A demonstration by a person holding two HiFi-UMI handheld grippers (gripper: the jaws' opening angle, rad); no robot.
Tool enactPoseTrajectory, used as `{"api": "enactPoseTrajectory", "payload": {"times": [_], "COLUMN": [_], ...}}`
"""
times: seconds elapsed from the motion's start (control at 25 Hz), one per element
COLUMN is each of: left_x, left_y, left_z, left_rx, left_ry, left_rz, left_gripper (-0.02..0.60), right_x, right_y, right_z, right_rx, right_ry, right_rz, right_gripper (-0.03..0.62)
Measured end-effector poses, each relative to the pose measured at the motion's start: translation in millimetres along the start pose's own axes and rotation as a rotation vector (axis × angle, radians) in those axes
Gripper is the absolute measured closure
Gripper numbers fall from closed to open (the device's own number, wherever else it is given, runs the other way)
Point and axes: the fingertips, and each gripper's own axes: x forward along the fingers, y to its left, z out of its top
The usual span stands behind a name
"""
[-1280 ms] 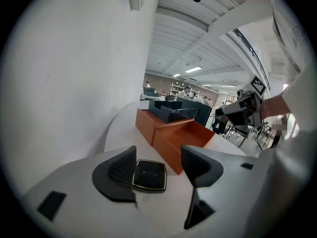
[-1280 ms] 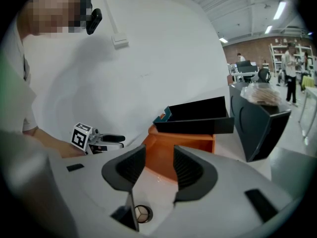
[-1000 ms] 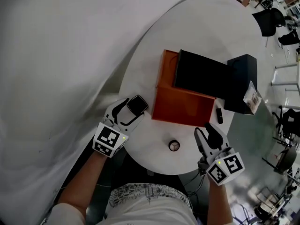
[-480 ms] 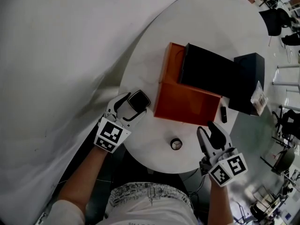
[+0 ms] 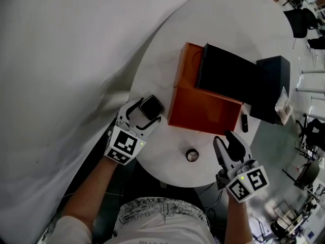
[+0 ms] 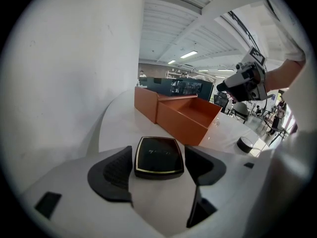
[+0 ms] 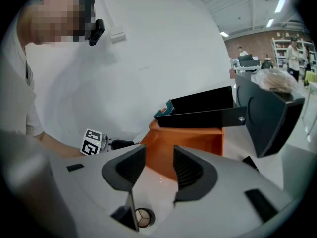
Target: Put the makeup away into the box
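Observation:
A black square compact [image 5: 151, 107] with a gold rim lies flat near the left edge of the white round table [image 5: 162, 151]. My left gripper [image 5: 143, 114] straddles it. In the left gripper view the compact [image 6: 158, 155] sits between the dark pads [image 6: 115, 170] with a thin gap on each side, and the jaws are opening. The open orange box [image 5: 204, 112] stands just right of it. My right gripper [image 5: 224, 140] hovers open and empty at the table's near edge. A small round jar [image 5: 191, 155] sits just left of it, seen again as the jar [image 7: 142, 217] below the right jaws.
A black box lid [image 5: 228, 78] rests tilted across the orange box's far side. A taller black box [image 5: 271, 83] with a plastic packet [image 5: 283, 108] stands at the right. A small black stick [image 5: 244, 122] lies beside the orange box. A white wall runs along the left.
My left gripper has sunk a little toward the table and its jaws have widened around the compact. The right gripper has stayed where it was.

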Motion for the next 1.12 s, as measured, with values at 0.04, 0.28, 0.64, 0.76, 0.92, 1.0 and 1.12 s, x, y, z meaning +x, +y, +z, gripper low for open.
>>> {"api": "enactPoseTrajectory", "payload": {"times": [0.04,0.28,0.64,0.76,0.92,1.0,1.12], "left_x": [0,4,7,7,7,7,4], "left_y": [-1,-2,-1,1,2,2,2], "left_z": [-1,-7,-10,-10,-10,-10,-9], "left_rx": [0.006,0.037,0.078,0.075,0.061,0.053,0.044], "left_ry": [0.004,0.04,0.061,0.066,0.078,0.082,0.077], "left_rz": [0.001,0.008,0.05,0.058,0.063,0.062,0.06], "left_gripper": [0.245,0.245,0.245,0.245,0.245,0.245,0.245], "right_x": [0,-1,-2,-3,-3,-4,-6], "right_y": [0,-2,-6,-8,-10,-12,-12], "right_z": [0,-5,-9,-11,-12,-11,-10], "right_rx": [0.0,0.01,0.024,0.028,0.034,0.034,0.031], "right_ry": [0.0,0.005,-0.001,0.0,-0.003,-0.007,-0.01], "right_rz": [0.0,-0.003,-0.005,-0.009,-0.009,-0.011,-0.014], "right_gripper": [0.41,0.41,0.41,0.411,0.416,0.418,0.419]}}
